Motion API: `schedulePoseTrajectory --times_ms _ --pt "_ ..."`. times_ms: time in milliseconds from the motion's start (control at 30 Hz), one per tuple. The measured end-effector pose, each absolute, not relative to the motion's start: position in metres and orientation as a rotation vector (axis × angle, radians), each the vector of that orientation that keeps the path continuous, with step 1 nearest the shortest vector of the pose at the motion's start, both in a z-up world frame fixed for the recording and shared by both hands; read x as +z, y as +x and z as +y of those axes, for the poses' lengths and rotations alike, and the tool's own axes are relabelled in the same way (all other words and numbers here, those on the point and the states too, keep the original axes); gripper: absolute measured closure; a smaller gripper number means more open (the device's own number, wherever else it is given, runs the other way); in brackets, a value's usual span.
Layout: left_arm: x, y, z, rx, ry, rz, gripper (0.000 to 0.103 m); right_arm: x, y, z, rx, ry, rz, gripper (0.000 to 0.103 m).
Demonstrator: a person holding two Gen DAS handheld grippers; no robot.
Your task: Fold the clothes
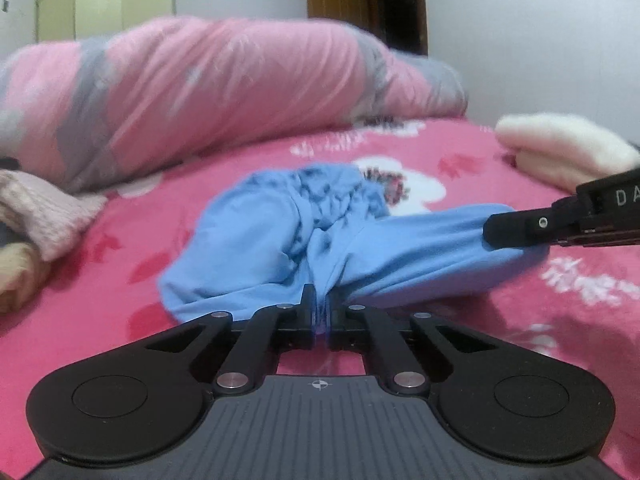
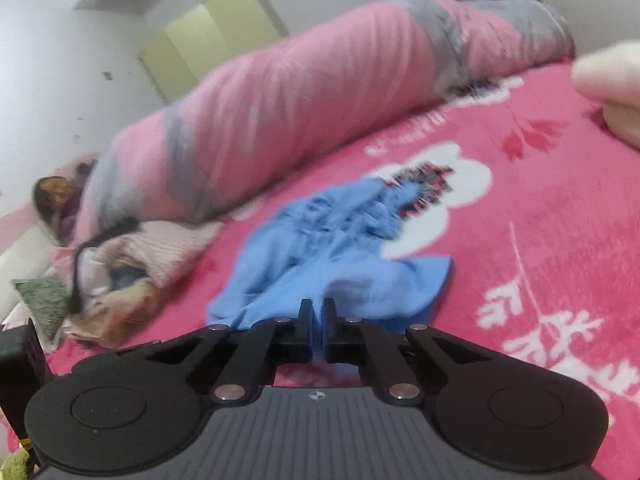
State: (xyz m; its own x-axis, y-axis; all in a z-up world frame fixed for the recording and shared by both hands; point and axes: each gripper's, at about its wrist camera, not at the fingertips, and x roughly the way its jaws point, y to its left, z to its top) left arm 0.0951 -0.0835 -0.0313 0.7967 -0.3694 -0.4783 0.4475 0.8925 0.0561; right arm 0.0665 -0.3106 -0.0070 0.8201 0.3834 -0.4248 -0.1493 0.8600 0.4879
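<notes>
A crumpled light blue garment (image 1: 272,232) lies on the pink patterned bedspread (image 1: 120,248). My left gripper (image 1: 320,300) is shut on the garment's near edge, with blue cloth pinched between its fingers. Over on the right of the left wrist view, my right gripper (image 1: 490,232) comes in from the side and its tip rests on the garment's right end. In the right wrist view the right gripper (image 2: 318,304) is shut on a fold of the blue garment (image 2: 320,248), cloth showing between the two fingers.
A rolled pink and grey quilt (image 1: 200,92) lies along the far side of the bed. A pale pink knit and other clothes (image 1: 36,212) are piled at the left. A cream fleece piece (image 1: 560,148) sits at the right. Yellow cabinets (image 1: 104,4) stand behind.
</notes>
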Motion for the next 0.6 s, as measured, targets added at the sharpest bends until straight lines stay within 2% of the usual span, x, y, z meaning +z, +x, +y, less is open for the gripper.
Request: schedulePoseTrajectory --times_ms 233,433,600 --pt "-0.002 0.034 -0.031 -0.414 0.072 0.419 0.102 0.018 0.014 -0.279 0.517 0.469 0.516 0.100" --pt "0.002 -0.001 0.015 -0.331 0.007 0.454 0.102 0.002 -0.020 -0.231 0.718 0.466 0.630 0.100" --pt "-0.013 0.002 0.035 -0.292 0.027 0.549 0.101 -0.022 -0.031 -0.203 0.771 0.369 0.771 0.097"
